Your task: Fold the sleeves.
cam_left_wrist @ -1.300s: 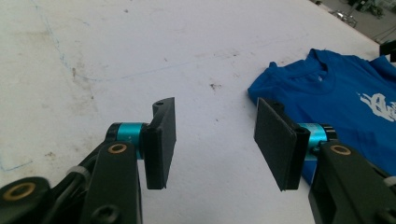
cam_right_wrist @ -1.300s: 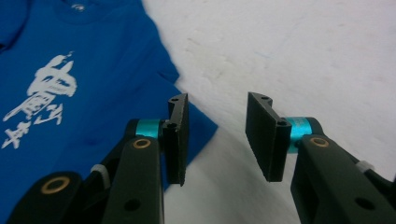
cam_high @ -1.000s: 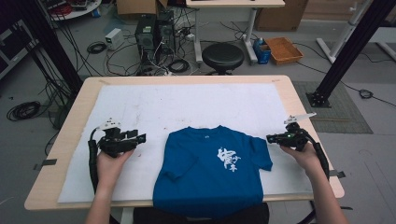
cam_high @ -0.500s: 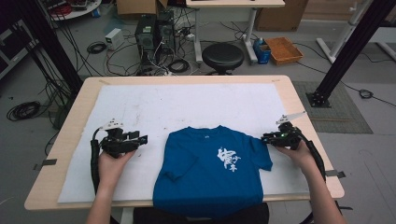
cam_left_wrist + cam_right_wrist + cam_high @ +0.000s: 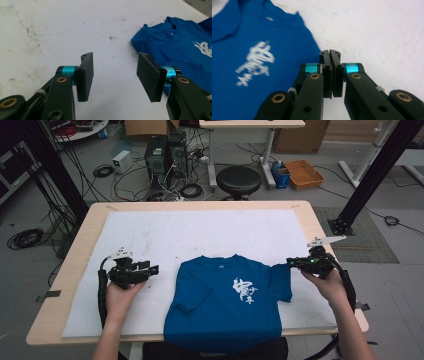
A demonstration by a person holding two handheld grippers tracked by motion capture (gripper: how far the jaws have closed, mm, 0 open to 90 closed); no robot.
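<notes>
Hands are coming in from the near edge of the surface (image 5: 200, 207), each holding a hand-held gripper. The left hand-held gripper (image 5: 115, 75) is sitting low over the white mat (image 5: 200, 235), well to the left of the shirt (image 5: 225, 310), its jaws standing wide apart with nothing between them. The right hand-held gripper (image 5: 331, 75) is pointing in at the shirt's right sleeve (image 5: 281, 280); its jaws are pressing flat together, and whether any cloth is caught between them is not showing. The blue shirt is lying face up at the near middle of the mat, collar away from the person, white print (image 5: 245, 290) on the chest, hem hanging over the near edge.
</notes>
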